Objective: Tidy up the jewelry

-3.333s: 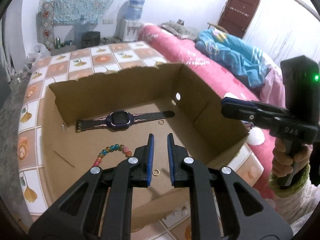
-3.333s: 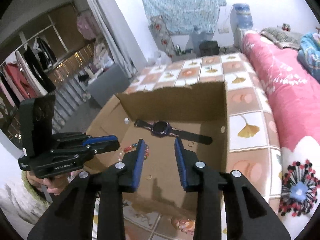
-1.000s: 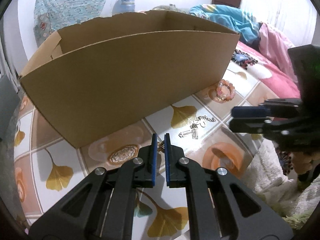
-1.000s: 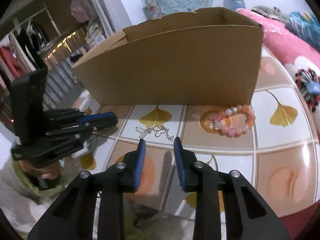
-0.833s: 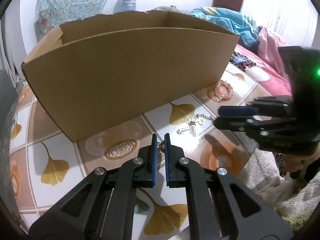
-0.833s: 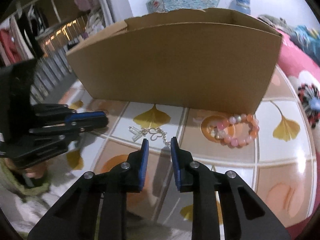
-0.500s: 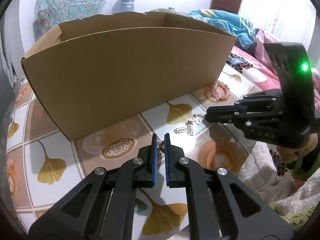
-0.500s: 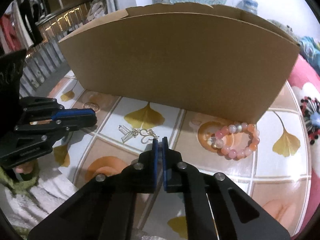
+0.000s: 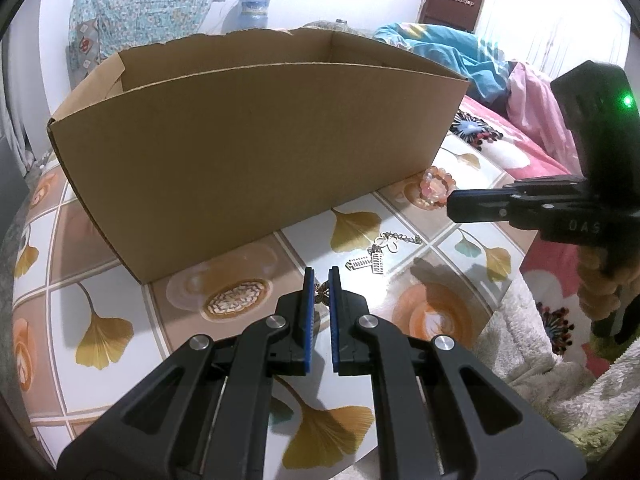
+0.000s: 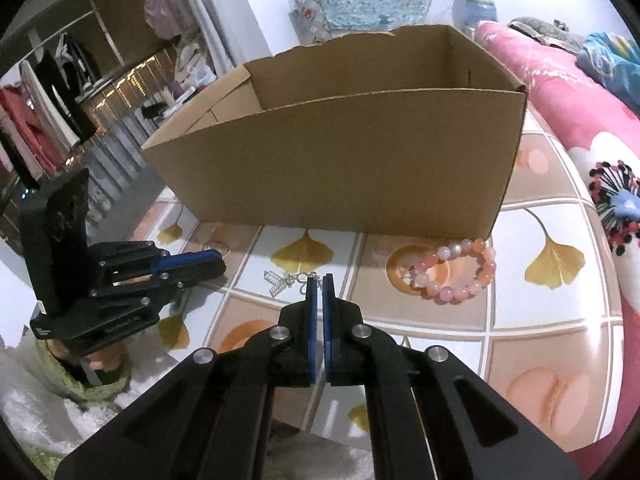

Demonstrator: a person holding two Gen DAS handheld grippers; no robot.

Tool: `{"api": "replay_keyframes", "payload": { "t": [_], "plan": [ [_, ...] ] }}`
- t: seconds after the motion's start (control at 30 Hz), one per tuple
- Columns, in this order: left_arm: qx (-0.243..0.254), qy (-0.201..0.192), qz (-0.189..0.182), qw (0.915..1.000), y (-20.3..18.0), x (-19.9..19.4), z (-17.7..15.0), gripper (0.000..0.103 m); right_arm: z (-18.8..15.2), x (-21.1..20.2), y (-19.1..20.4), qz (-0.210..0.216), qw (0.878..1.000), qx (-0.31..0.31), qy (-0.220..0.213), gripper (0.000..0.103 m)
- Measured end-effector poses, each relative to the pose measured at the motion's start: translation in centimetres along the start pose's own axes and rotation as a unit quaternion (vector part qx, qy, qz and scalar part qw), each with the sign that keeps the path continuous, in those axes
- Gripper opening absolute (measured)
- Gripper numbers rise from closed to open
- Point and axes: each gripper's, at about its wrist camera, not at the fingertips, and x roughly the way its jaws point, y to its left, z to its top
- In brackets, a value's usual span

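Observation:
A cardboard box point(image 9: 256, 144) stands on the tiled table; it also shows in the right wrist view point(image 10: 352, 160). My left gripper point(image 9: 320, 280) is shut on a small gold trinket point(image 9: 320, 293), just above the table in front of the box. My right gripper point(image 10: 319, 283) is shut on the chain end of a silver charm bracelet point(image 10: 286, 279), which lies on the table point(image 9: 372, 258). A pink bead bracelet point(image 10: 456, 272) lies to the right by the box corner; it also shows in the left wrist view point(image 9: 436, 188).
The table point(image 9: 100, 280) has a ginkgo-leaf tile pattern and ends close to me. A bed with a pink cover point(image 10: 572, 92) runs along the right. A fluffy white sleeve point(image 9: 532, 360) is at the table's near edge.
Both grippers came down from over the box to the table in front of it. The right gripper closed on the silver bracelet's chain. The left stayed shut on the gold trinket.

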Motion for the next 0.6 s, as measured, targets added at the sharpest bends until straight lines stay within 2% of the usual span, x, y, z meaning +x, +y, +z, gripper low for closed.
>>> {"api": "replay_keyframes", "payload": {
  "t": [0.03, 0.1, 0.13, 0.37, 0.47, 0.6],
  "plan": [
    [0.000, 0.001, 0.001, 1.0000, 0.0, 0.0, 0.0, 0.006, 0.0, 0.4, 0.2, -0.006, 1.000, -0.012, 0.006, 0.007],
    [0.000, 0.001, 0.002, 1.0000, 0.0, 0.0, 0.0, 0.006, 0.1, 1.1, 0.7, -0.021, 0.999, -0.035, 0.011, 0.018],
    [0.001, 0.000, 0.002, 1.0000, -0.1, 0.0, 0.0, 0.006, 0.1, 1.5, 0.9, -0.025, 0.999, -0.043, 0.013, 0.021],
    [0.000, -0.001, 0.002, 1.0000, -0.1, 0.0, 0.0, 0.006, 0.2, 4.3, 1.9, -0.050, 0.991, -0.115, 0.046, 0.021],
    [-0.001, -0.002, 0.001, 1.0000, -0.1, 0.0, 0.0, 0.006, 0.3, 4.1, 2.4, -0.038, 0.989, -0.128, 0.063, 0.003],
    [-0.004, -0.005, -0.003, 1.0000, 0.1, 0.0, 0.1, 0.006, 0.4, 3.0, 1.9, -0.031, 0.992, -0.103, 0.062, 0.002]
  ]
}}
